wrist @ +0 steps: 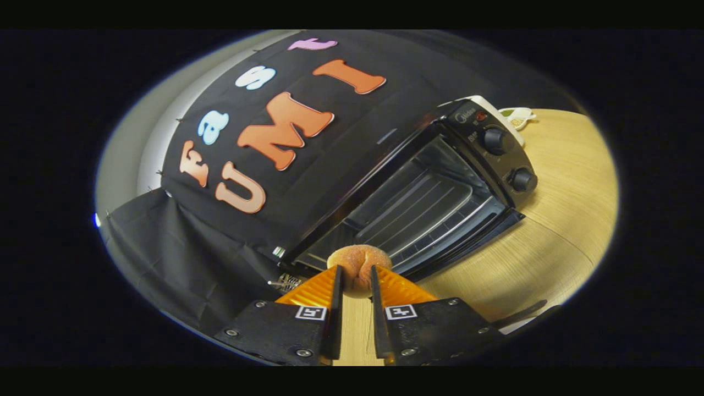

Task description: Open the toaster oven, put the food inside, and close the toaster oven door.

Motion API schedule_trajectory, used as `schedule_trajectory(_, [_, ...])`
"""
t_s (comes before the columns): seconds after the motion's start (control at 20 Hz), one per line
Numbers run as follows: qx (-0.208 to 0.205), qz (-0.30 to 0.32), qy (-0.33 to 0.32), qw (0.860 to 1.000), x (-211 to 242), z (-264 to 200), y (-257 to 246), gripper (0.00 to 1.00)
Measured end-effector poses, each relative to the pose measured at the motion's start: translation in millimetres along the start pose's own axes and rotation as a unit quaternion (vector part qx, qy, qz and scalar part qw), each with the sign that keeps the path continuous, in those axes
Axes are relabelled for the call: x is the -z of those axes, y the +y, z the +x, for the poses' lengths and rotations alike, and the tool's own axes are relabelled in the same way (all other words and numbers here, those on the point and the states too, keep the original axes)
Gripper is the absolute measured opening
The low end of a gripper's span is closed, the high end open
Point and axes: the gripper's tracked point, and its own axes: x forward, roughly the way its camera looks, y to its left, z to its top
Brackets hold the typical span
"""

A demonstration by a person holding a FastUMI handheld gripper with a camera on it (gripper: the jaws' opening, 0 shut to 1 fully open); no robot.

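Gripper (356, 275) nearest cam, both fingers pinching a round sugar-dusted bun (360, 263) btwn their tips; each finger presses a side of it, bun bulging up past the tips. Wooden tabletop (561, 220) shows in the gap btwn the fingers below the bun, and spreads out to the right.

Just beyond the bun: black toaster oven (440, 187), tilted in the view. Looks like its door is open, w/ the wire rack (423, 206) and inner cavity in plain sight, though can't fully rule out seeing it through glass. Bun sits right at the oven's front edge, near the left end of the opening. Two round knobs, upper (495, 139) and lower (522, 180), on the control panel at the oven's right end.

Behind the oven's far corner: small pale dish (517, 115) on the table, contents too small to tell. Black cloth wall (220, 258) behind and left of the oven.
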Motion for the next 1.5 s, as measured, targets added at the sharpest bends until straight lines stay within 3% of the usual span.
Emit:
schedule_trajectory(0.55, [0.060,0.021,-0.045,0.997,-24,53,-18,0.24])
schedule_trajectory(0.7, [0.094,-0.014,-0.070,0.993,-33,58,-29,0.24])
schedule_trajectory(0.9, [0.105,-0.081,-0.104,0.986,-45,62,-23,0.26])
schedule_trajectory(0.95, [0.111,-0.094,-0.098,0.984,-42,64,-25,0.28])
schedule_trajectory(1.1, [0.124,-0.125,-0.084,0.981,-37,66,-30,0.50])
schedule_trajectory(1.25, [0.114,-0.142,-0.061,0.981,-28,66,-28,0.58])
schedule_trajectory(1.5, [0.120,-0.261,-0.035,0.957,-23,32,-25,0.73])
